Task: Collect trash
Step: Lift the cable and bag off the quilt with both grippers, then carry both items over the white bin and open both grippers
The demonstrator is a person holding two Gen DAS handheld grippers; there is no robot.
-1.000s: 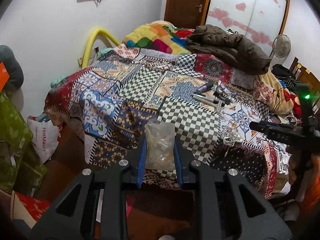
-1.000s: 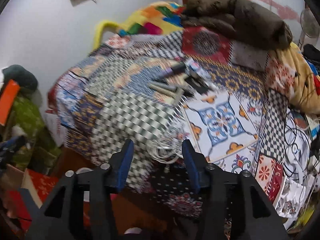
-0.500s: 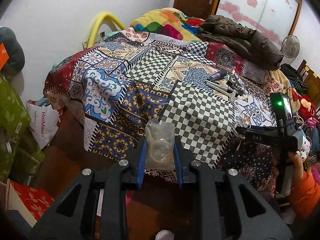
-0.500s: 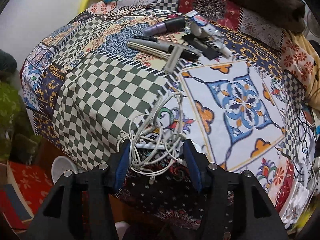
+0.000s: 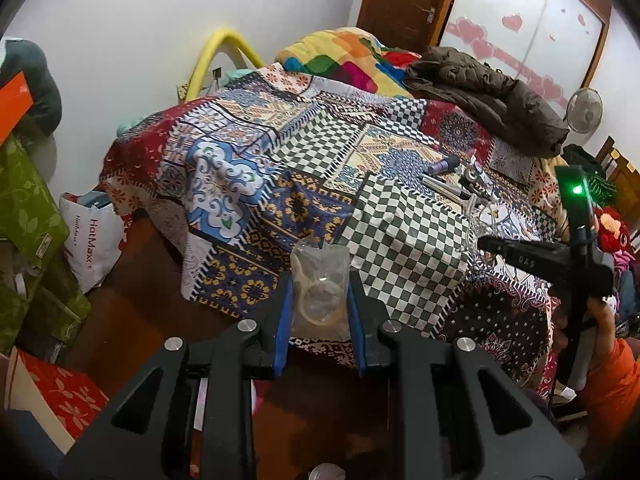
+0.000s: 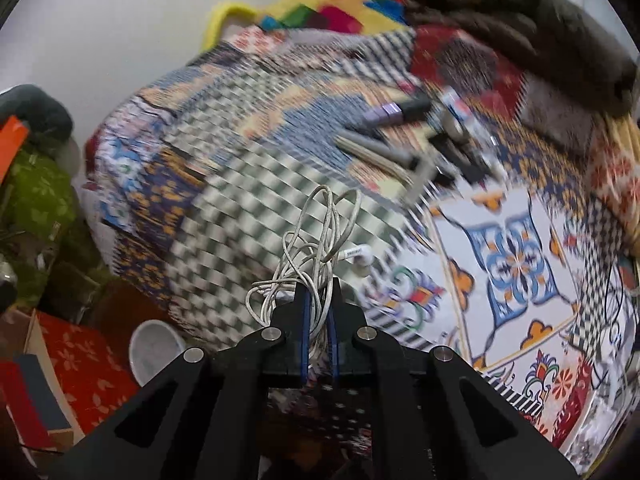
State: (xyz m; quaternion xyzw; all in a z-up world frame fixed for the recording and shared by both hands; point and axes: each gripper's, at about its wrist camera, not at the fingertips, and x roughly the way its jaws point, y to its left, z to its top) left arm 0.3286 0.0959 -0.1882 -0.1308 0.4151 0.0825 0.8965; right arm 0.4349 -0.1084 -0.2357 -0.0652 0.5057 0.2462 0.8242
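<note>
My left gripper [image 5: 319, 292] is shut on a clear plastic bag [image 5: 320, 292] and holds it in the air before the foot of the bed [image 5: 404, 240]. My right gripper [image 6: 318, 304] is shut on a tangle of white cable [image 6: 316, 248], lifted off the patchwork bedspread [image 6: 508, 256]. In the left wrist view the right gripper [image 5: 486, 243] shows at the right, over the bed's corner, with the cable [image 5: 472, 216] hanging from it. The right wrist view is blurred by motion.
Pens, a purple tube and small items [image 5: 456, 184] lie mid-bed. A brown jacket [image 5: 488, 96] and a colourful blanket [image 5: 340, 56] lie at the far end. A white bucket [image 6: 154, 350] stands on the floor at the bed's foot. Boxes and a white bag [image 5: 94, 240] stand left.
My right gripper has shut on the white cable and lifted it off the bedspread. My left gripper still holds the plastic bag and has drawn back slightly.
</note>
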